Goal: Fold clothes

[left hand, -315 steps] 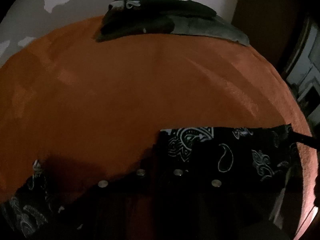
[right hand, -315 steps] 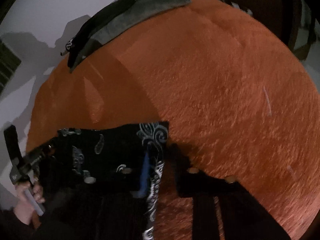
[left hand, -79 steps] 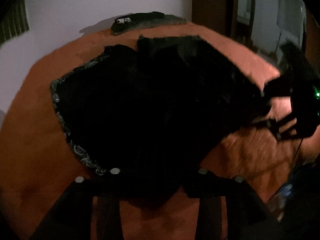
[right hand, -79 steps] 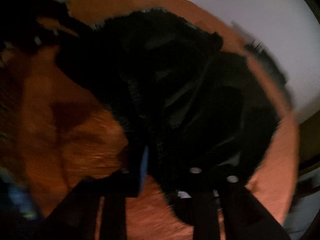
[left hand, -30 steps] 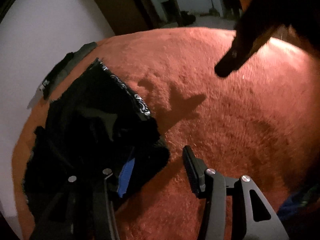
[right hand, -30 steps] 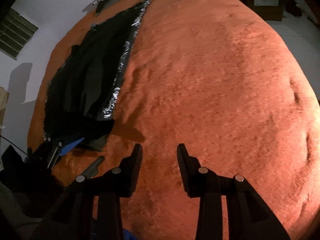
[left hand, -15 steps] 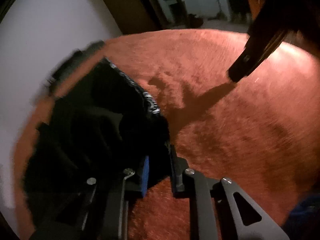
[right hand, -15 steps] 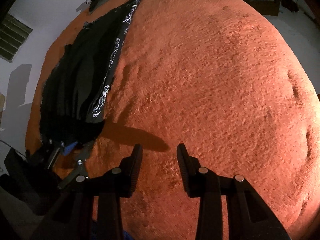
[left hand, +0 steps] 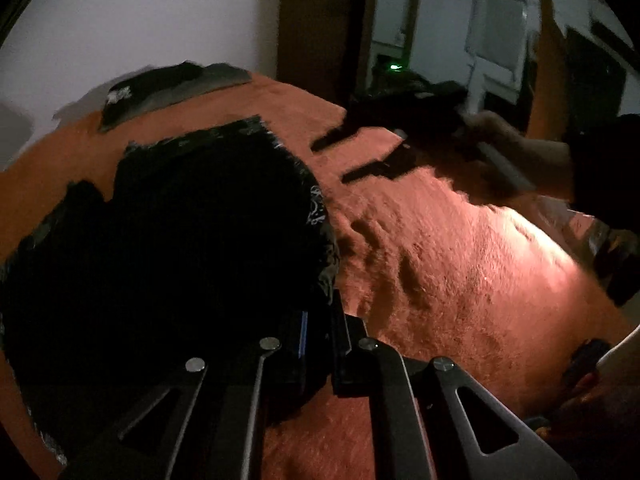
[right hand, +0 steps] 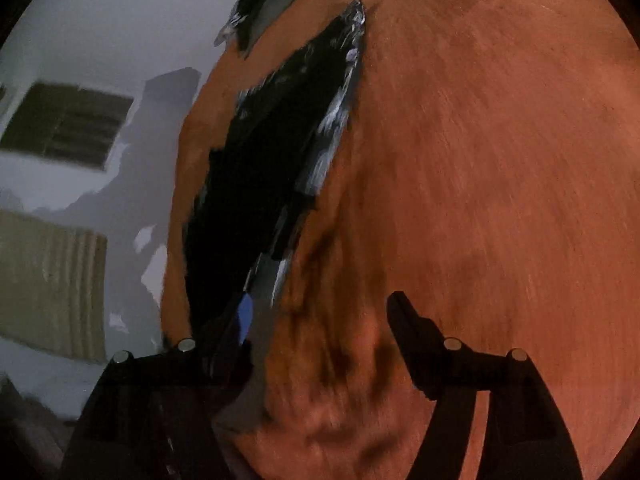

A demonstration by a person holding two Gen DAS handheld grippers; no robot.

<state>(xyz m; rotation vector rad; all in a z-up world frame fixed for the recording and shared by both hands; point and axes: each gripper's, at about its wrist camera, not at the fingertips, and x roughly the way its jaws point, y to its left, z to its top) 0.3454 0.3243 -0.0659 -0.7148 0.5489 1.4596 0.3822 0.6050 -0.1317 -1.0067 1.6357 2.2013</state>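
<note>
- Two grippers at work: left gripper (left hand: 318,334) has just clamped onto the black garment (left hand: 180,240), near the orange blanket's (left hand: 460,280) wall-side edge
- Right gripper (right hand: 320,320), jaws just spread and empty, should pinch the matching corner; lift both evenly

The garment (left hand: 192,240) lies on the blanket (left hand: 460,280), with folded clothes (left hand: 168,88) behind it by the wall (left hand: 140,20).

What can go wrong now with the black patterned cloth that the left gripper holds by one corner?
1. The left gripper, whose jaws have just been closing, pinches only the near corner of the black paisley-edged cloth; lifting may undo the fold.
2. The right gripper, jaws just opening, holds nothing, so the cloth may drag across the fuzzy orange blanket.
</note>
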